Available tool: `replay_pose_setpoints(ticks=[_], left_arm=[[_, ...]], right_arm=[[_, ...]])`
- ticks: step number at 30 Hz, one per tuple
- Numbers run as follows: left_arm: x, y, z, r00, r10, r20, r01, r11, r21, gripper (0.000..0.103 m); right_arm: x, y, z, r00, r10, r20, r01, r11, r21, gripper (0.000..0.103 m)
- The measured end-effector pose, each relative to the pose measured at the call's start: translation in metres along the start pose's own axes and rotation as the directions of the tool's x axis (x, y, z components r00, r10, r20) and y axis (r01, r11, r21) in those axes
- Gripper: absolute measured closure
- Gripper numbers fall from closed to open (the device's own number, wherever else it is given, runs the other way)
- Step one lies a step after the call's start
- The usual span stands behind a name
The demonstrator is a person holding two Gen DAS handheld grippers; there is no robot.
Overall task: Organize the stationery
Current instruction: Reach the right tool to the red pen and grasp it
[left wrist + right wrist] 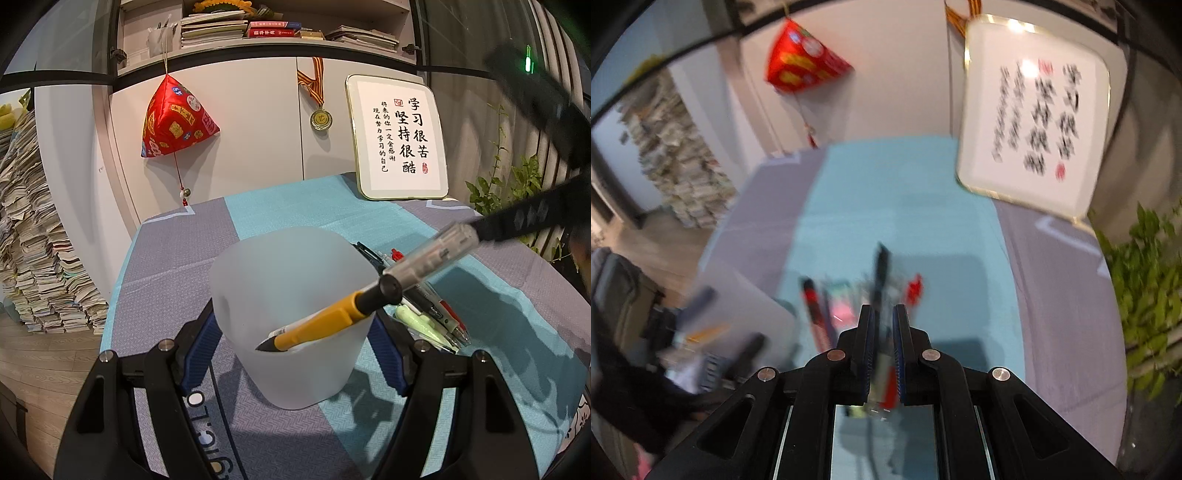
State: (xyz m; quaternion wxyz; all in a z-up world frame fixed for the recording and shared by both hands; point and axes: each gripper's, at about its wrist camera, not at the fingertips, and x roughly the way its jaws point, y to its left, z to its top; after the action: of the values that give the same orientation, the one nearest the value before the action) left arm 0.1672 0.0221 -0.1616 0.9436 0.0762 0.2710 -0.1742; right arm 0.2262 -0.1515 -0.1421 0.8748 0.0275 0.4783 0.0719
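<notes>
I have the left tongs (291, 354) clamped on the frosted cup (295, 314), one blue pad on each side of its wall, the cup standing upright on the bench (177, 258) near its front edge. The right tongs (491, 230) come in from the right edge, clenched on the clear tail end of a yellow-grip pen (369, 291). What the coming move turns on, as I judge it, is the pen's slant: its long axis runs from the tongs at upper right down toward the front left, and the dark tip already sits inside the cup's rim against the near wall, so letting go should drop it in if the tail clears the far rim. The remaining pens (432, 310) lie in a loose bundle on the bench just to the right of the cup, nearer my right hand than my left. The left wrist view gives me the cup, the rim and the tip clearly; the right wrist view is smeared with blur and shows only the shut right tongs (884, 325) with a sliver of the pen between the pads, the loose pens beyond and the cup as a pale shape at left.
</notes>
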Motion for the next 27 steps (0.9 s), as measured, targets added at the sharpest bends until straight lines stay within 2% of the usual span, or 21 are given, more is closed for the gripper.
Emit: replay_pose_setpoints(ticks=[4,12,16,20,25,27], left_arm=[[0.000,0.000,0.000,1.000,0.000,0.000,0.000,1.000,0.000,0.029],[0.000,0.001,0.000,1.000,-0.002,-0.003,0.002,1.000,0.001,0.029],[0.000,0.001,-0.001,1.000,-0.001,-0.003,0.001,1.000,0.002,0.029],[0.000,0.001,0.000,1.000,-0.002,-0.003,0.002,1.000,0.001,0.029],[0.000,0.001,0.000,1.000,-0.001,-0.003,0.001,1.000,0.002,0.029],[0.000,0.001,0.000,1.000,-0.001,-0.004,0.001,1.000,0.002,0.029]], right_arm=[[0.019,-0.005,-0.011,0.998,0.012,-0.057,-0.011,1.000,0.016,0.095],[0.040,-0.008,-0.015,0.994,-0.030,-0.104,0.032,0.999,0.017,0.095],[0.050,-0.005,-0.017,0.992,-0.021,-0.125,0.021,1.000,-0.003,0.095],[0.052,0.003,-0.019,0.987,-0.129,-0.093,0.120,0.988,-0.096,0.093],[0.048,-0.027,-0.020,0.971,-0.219,-0.097,0.217,0.976,-0.027,0.093],[0.045,-0.038,-0.022,0.972,-0.211,-0.105,0.211,0.977,-0.012,0.093]])
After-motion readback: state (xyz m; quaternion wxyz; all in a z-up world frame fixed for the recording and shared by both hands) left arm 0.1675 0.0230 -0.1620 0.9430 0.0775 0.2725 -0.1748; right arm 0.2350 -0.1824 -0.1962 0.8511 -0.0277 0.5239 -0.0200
